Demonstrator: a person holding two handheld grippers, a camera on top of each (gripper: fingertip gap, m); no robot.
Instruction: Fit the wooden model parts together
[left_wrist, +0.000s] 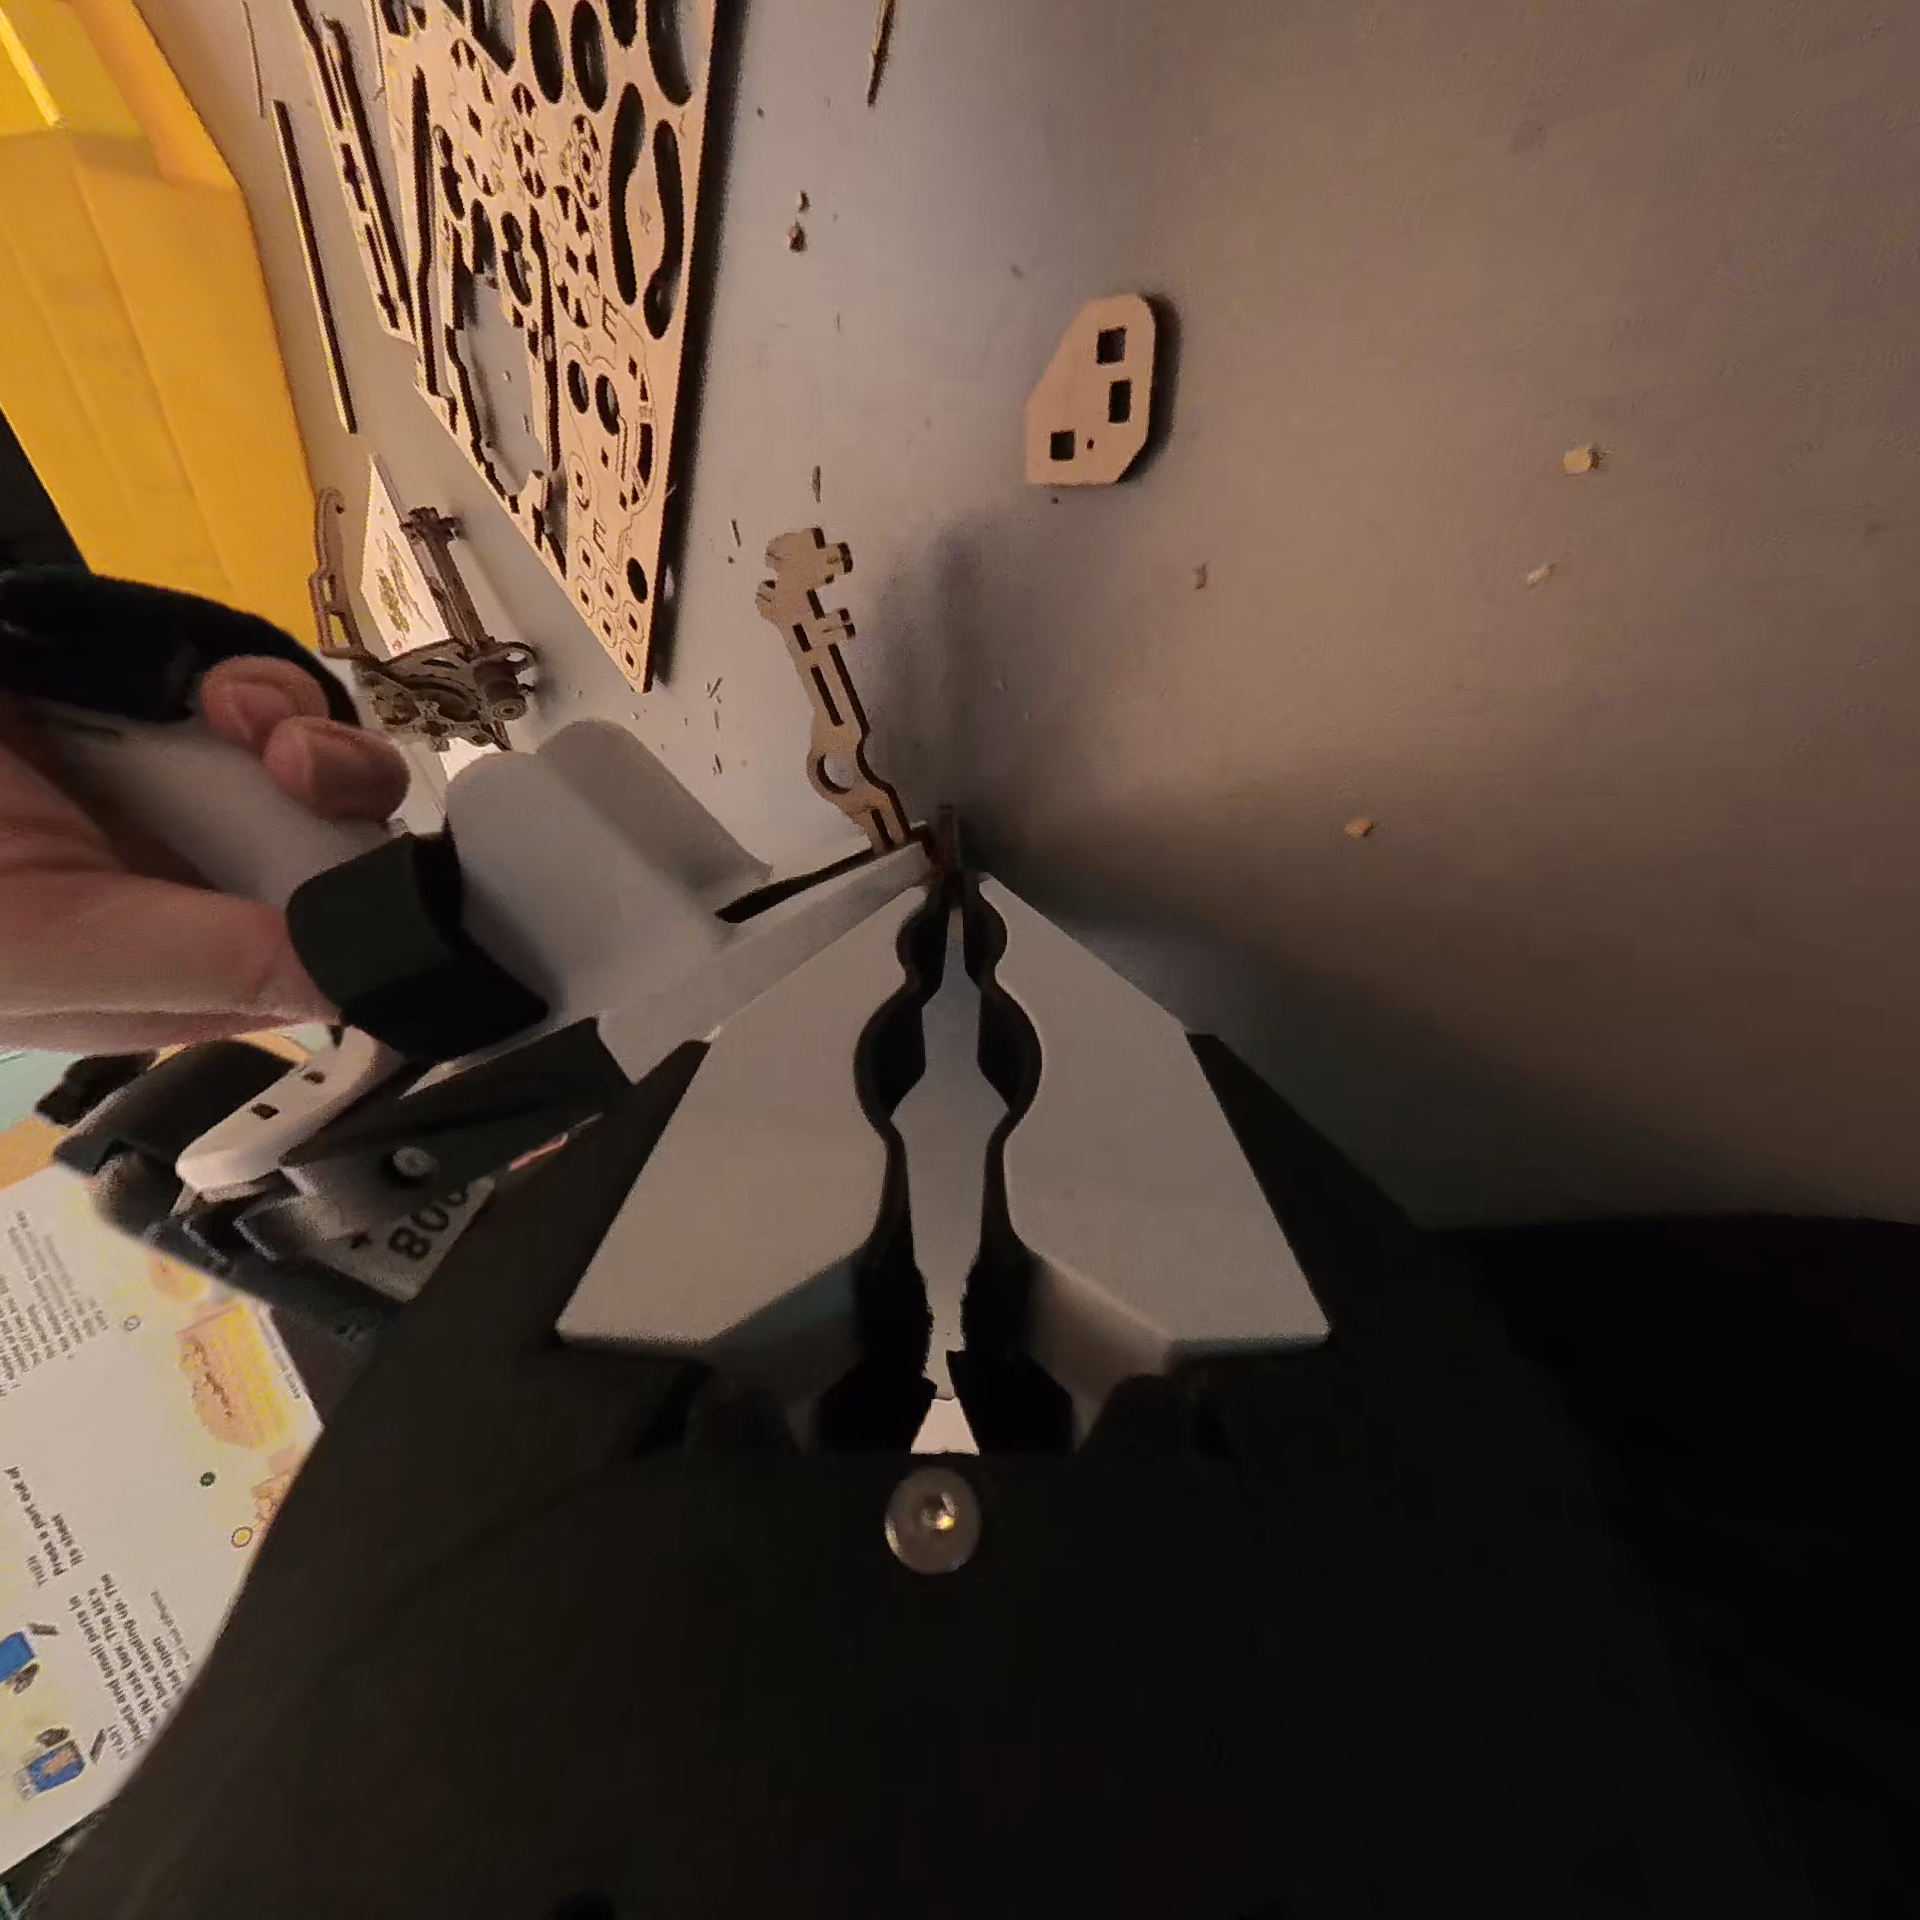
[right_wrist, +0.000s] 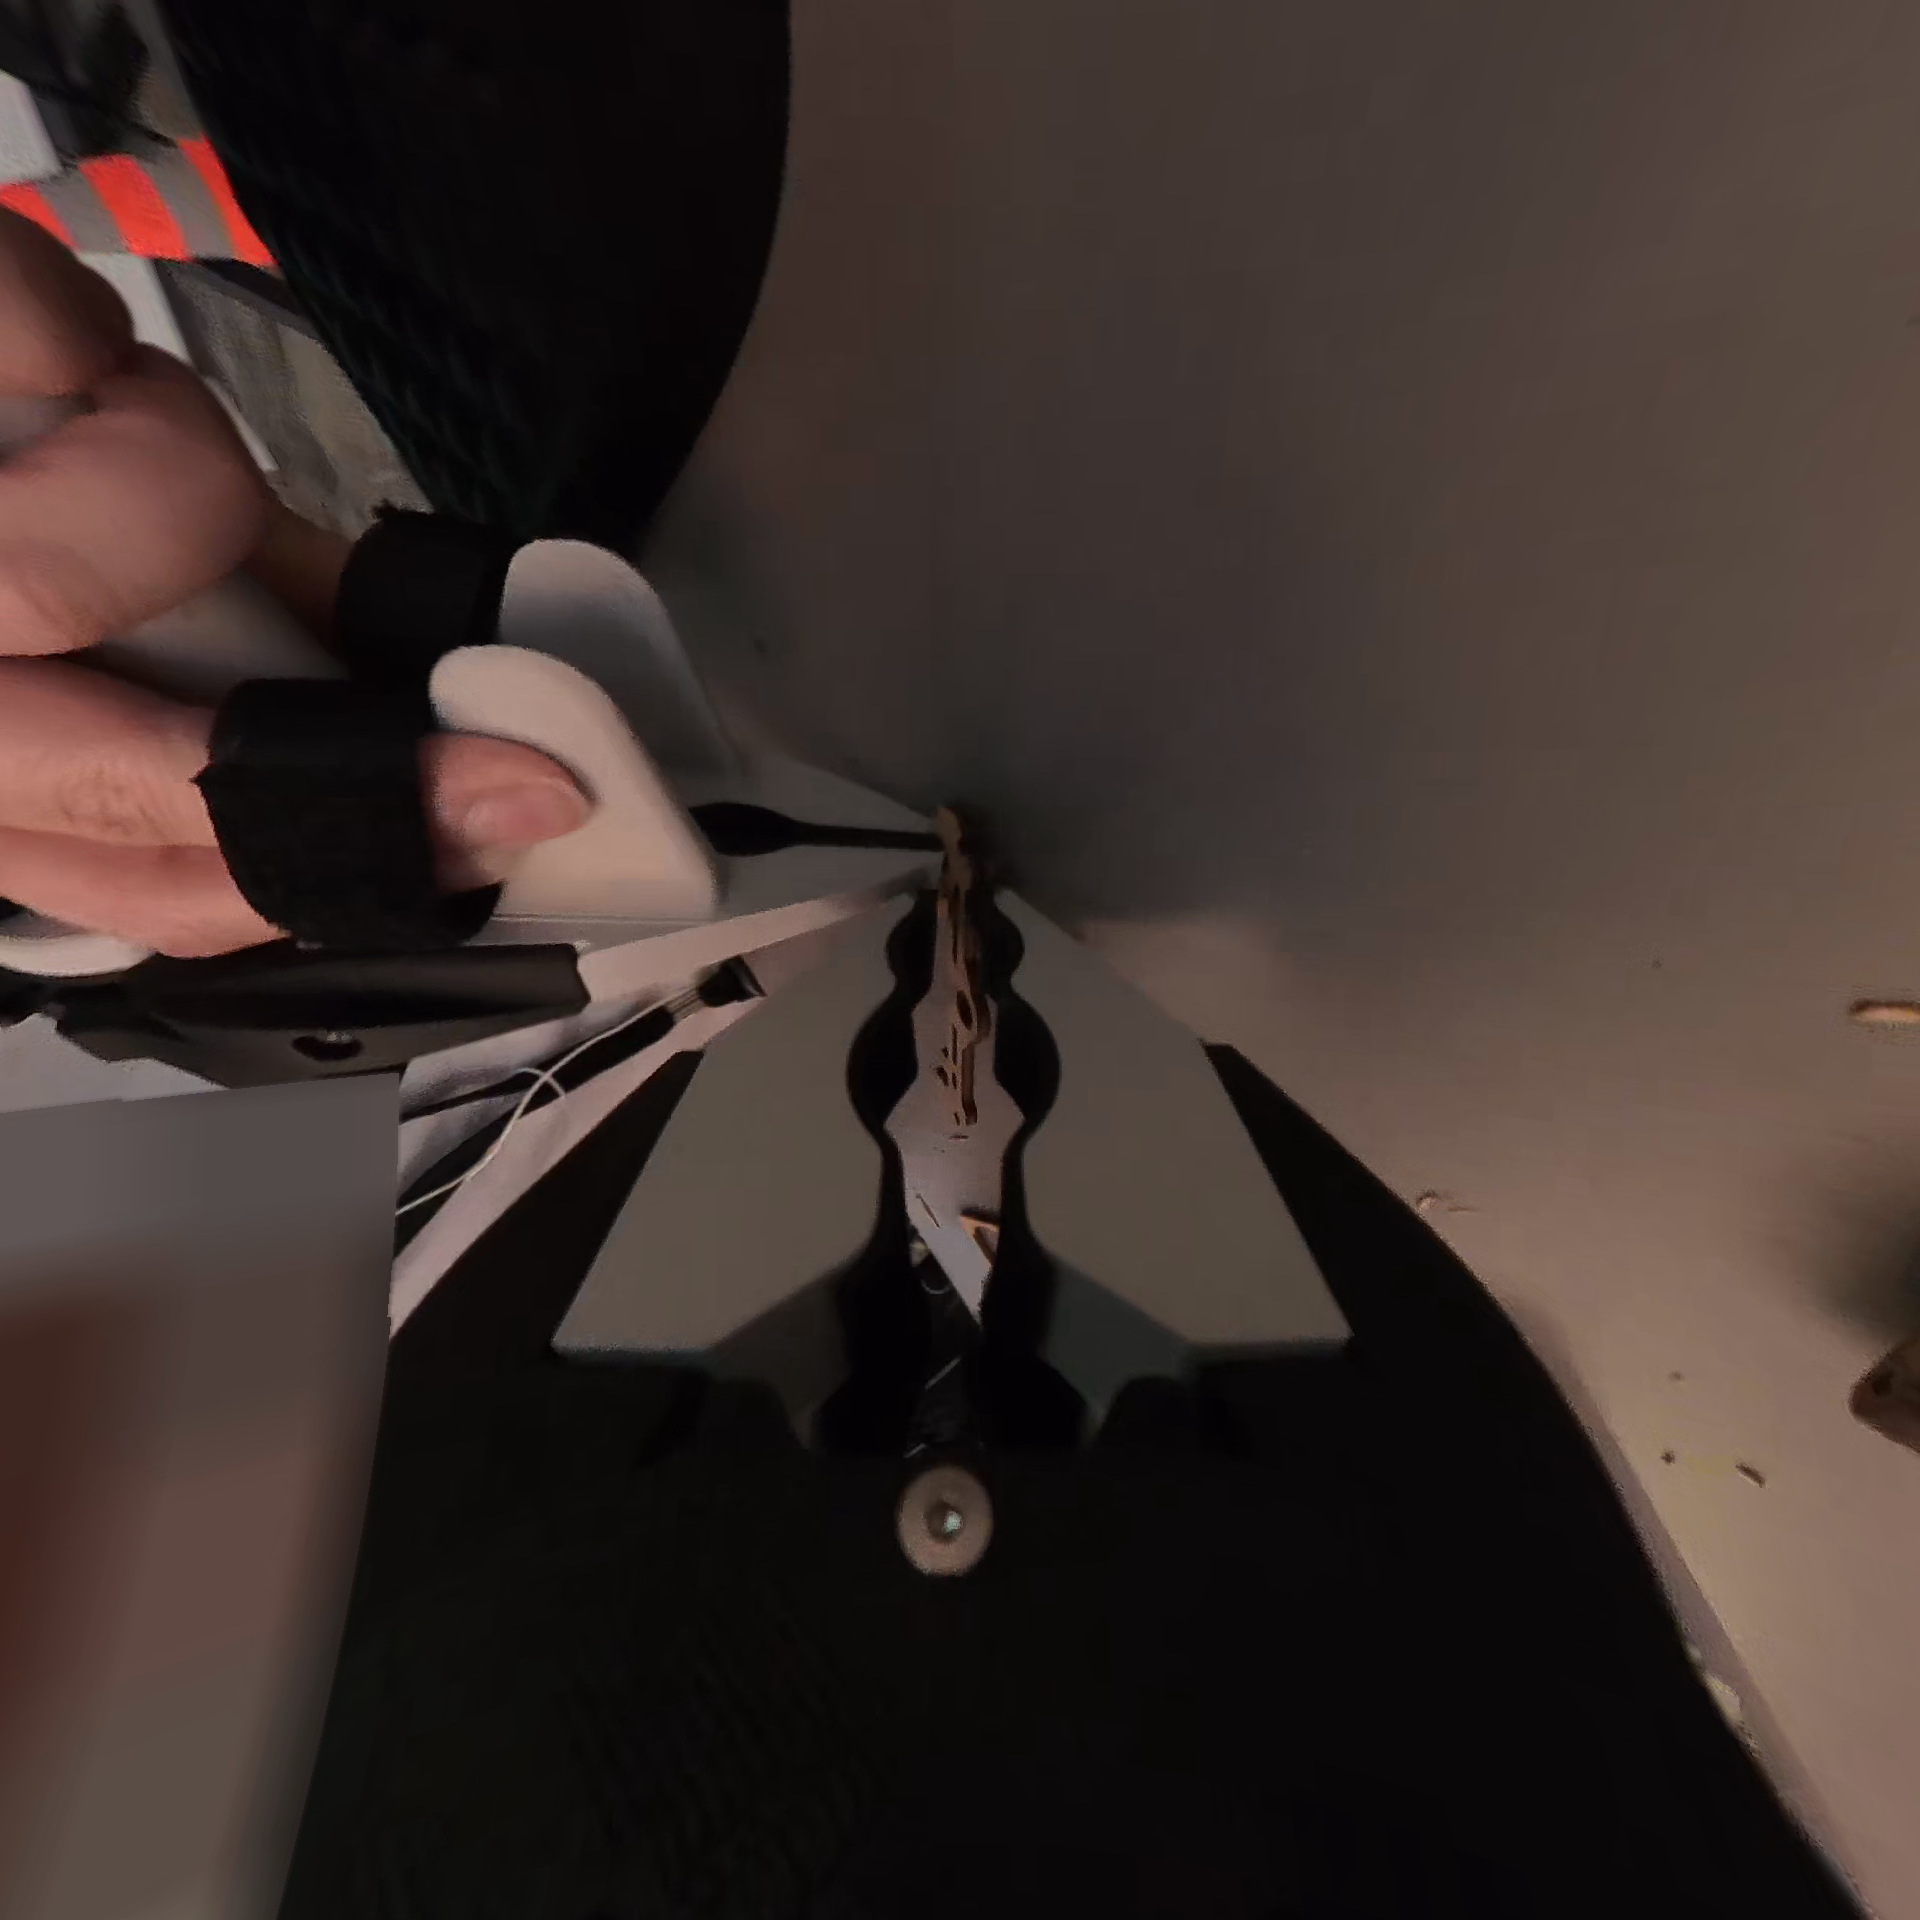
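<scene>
A long slotted wooden strip (left_wrist: 821, 665) lies over the grey table, its near end between the two grippers' tips. In the right wrist view the strip (right_wrist: 956, 997) shows edge-on along the gap of my right gripper (right_wrist: 951, 862), which is shut on it. My left gripper (left_wrist: 945, 868) is shut on a small brown wooden part (left_wrist: 948, 831) at its tips, pressed against the strip's end. The right gripper (left_wrist: 904, 854) reaches in from the left, held by a hand. The left gripper (right_wrist: 925, 836) also shows in the right wrist view.
A laser-cut plywood sheet (left_wrist: 561, 312) lies at the top left, with a part-built wooden model (left_wrist: 447, 665) below it. A loose plate with square holes (left_wrist: 1101, 395) lies farther out. An instruction booklet (left_wrist: 104, 1455) and a yellow box (left_wrist: 104, 312) are at the left. Wood crumbs (left_wrist: 1579, 457) dot the table. Less than 4 cm separates the two grippers' tips.
</scene>
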